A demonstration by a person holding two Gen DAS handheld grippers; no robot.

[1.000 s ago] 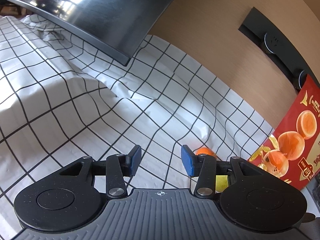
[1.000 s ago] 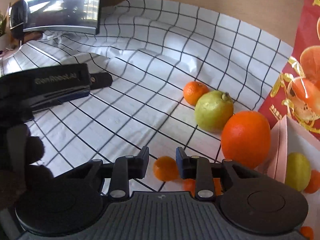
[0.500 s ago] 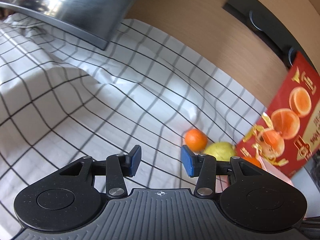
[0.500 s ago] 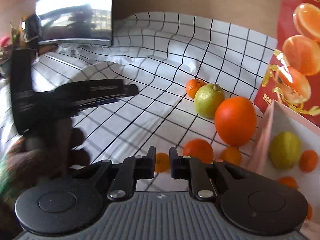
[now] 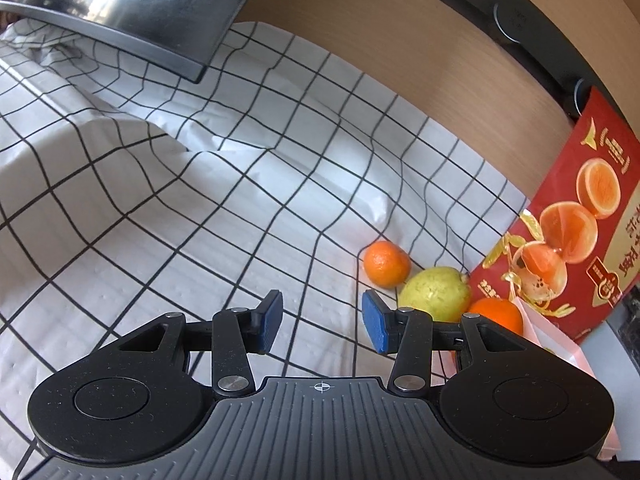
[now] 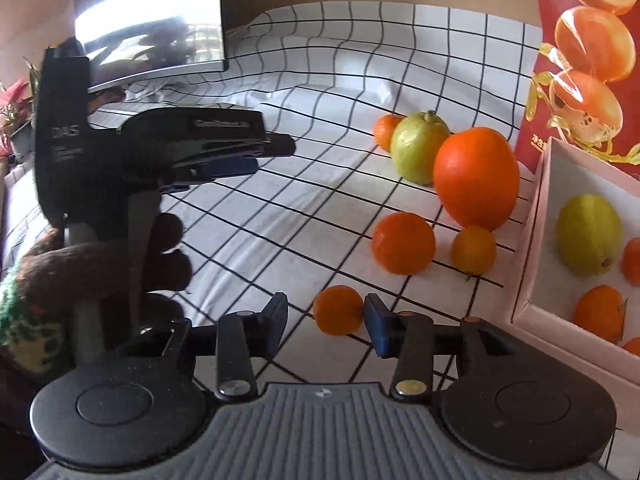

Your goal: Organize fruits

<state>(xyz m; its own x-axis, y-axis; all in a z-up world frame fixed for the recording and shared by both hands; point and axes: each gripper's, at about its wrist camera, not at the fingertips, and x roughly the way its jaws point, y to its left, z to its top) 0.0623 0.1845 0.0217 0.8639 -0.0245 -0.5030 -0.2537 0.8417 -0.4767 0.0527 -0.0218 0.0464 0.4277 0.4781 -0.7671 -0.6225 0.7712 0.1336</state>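
Your right gripper (image 6: 325, 322) stands open with the small mandarin (image 6: 338, 310) between its pads, hugging the right one. Shift slightly right, then close. Your left gripper (image 5: 322, 322), open and empty, sits farther off.

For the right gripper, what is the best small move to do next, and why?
Probably ease the right gripper forward a little, then close. It is open, and the small orange sits just beyond its fingers, near the right one, not yet between them. The pink box, already holding fruit, lies to its right.
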